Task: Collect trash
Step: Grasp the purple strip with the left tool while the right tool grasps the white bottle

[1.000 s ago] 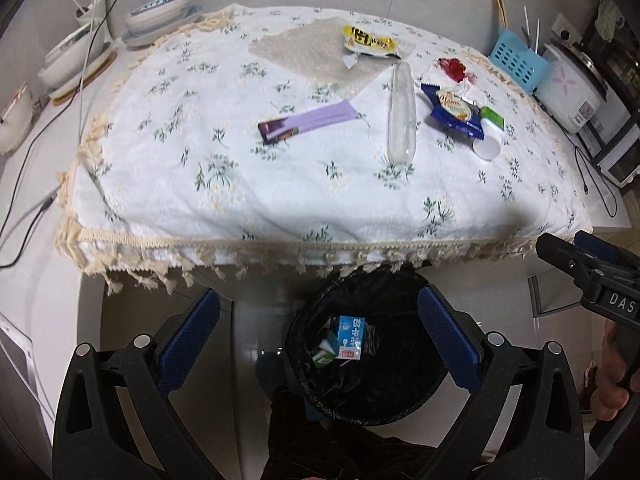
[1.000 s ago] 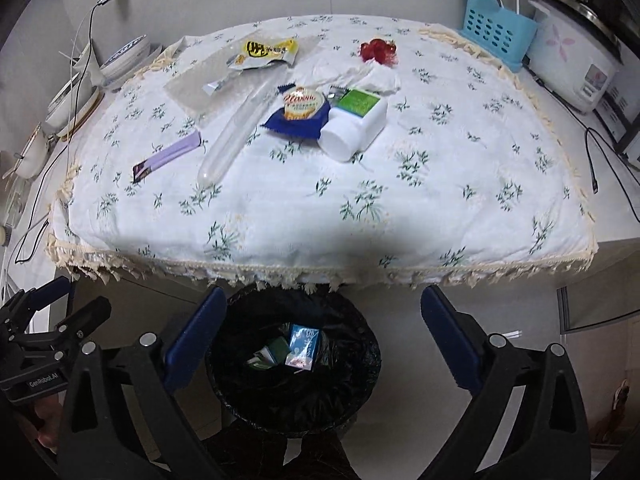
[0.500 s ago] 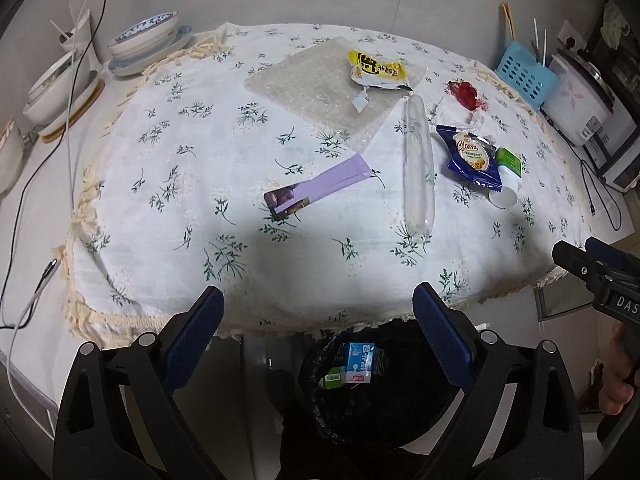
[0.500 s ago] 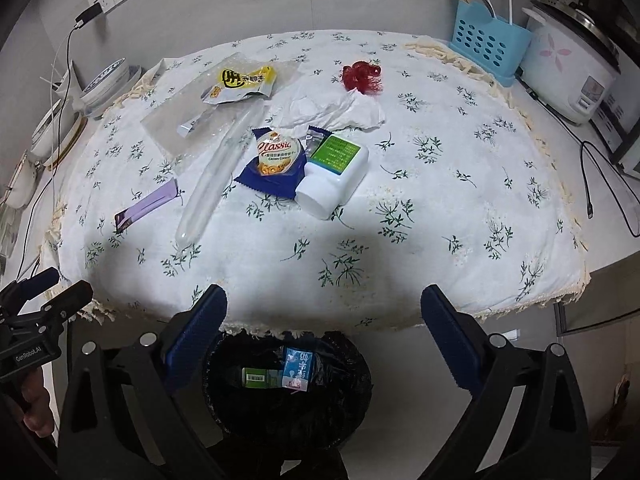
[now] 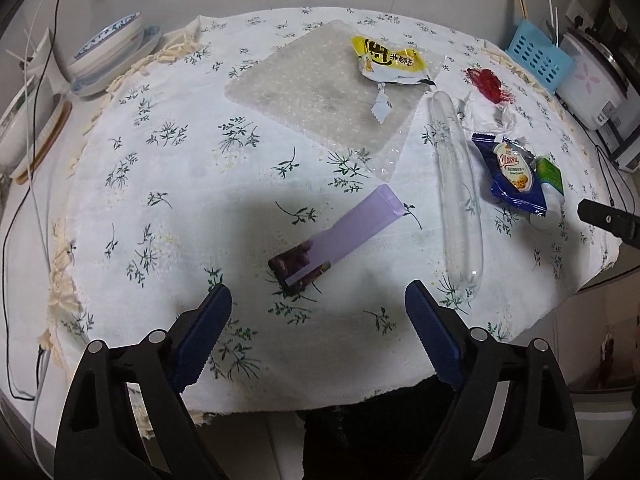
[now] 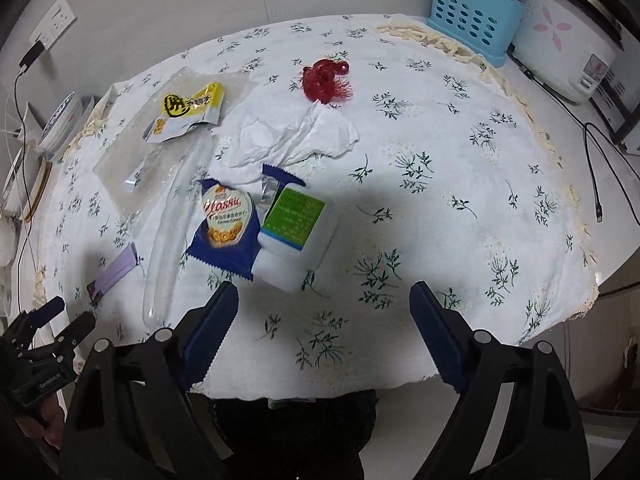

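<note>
matt cloth tablecloth point(image 5: 168, 184); glossy plastic wrapper point(image 6: 224, 224)

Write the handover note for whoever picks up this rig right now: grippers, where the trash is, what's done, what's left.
Left gripper: empty, jaws closing, over the purple wrapper.
Right gripper: empty, jaws closing, just short of the white bottle.
On the tablecloth: yellow packet, blue biscuit wrapper, clear tube, bubble wrap, tissue, red scrap.
Done: nothing visible from here; the bin is largely hidden below the table edge.
Left: every item above.
</note>
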Available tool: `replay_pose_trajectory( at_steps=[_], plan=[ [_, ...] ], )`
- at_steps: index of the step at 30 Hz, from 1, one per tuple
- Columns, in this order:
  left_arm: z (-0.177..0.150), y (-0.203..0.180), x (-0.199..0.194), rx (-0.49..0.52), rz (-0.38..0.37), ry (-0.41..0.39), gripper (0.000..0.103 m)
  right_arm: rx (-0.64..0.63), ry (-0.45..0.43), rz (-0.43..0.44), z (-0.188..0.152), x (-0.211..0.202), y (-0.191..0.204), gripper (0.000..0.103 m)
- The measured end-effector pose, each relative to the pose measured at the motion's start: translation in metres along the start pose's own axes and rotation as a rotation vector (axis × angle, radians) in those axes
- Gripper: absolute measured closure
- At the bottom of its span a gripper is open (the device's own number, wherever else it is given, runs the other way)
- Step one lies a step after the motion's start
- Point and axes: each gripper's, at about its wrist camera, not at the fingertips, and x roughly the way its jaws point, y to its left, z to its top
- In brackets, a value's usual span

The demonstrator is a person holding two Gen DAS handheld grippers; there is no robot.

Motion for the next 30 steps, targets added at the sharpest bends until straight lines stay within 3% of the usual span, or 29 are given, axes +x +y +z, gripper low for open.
replay_pose_trajectory(
  at_steps=[12, 24, 30],
  plan=[
    [0.027, 0.002, 0.029, 0.079, -0.025, 0.041, 0.025, 0.165, 0.096, -0.004, 0.041, 0.033, -0.009, 0.033],
    [0.035, 0.001, 0.042, 0.099, -0.024, 0.069, 0.042, 0.259, 0.156, 0.050, 0.052, 0.050, -0.011, 0.043],
    [0.039, -0.001, 0.042, 0.110, -0.010, 0.075, 0.056, 0.281, 0.179, 0.057, 0.056, 0.054, -0.005, 0.047]
  ],
)
